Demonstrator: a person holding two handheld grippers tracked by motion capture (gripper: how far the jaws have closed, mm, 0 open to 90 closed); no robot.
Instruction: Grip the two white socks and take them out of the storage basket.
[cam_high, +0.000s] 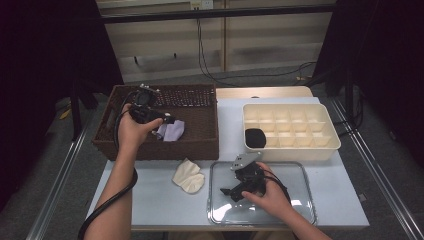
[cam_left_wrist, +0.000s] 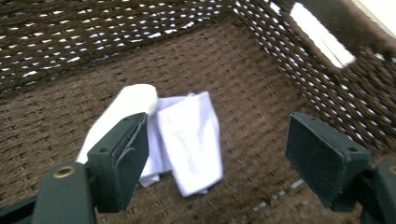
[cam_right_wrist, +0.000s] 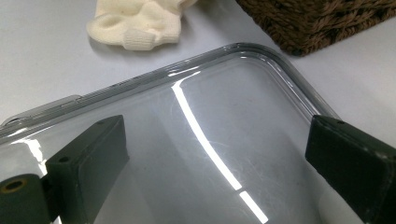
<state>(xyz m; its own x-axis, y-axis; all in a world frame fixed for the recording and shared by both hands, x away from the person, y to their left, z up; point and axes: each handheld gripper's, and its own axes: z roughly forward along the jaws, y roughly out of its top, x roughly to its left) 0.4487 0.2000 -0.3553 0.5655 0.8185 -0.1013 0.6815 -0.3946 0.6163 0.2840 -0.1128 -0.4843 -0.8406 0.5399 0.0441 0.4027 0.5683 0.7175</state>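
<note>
Dark walls ring my bench. Left tool hangs wide open, holding nothing, above the pale sock in the basket. I should drop straight down, then squeeze.

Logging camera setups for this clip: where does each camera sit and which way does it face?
High view: above the near table edge, facing forward and down; both forearms and tools show.
Left gripper view: on the left tool, looking into the wicker basket at pale folded cloth; open jaws.
Right gripper view: on the right tool, over the clear lid; open jaws.
High and right gripper views share the cream sock.
</note>
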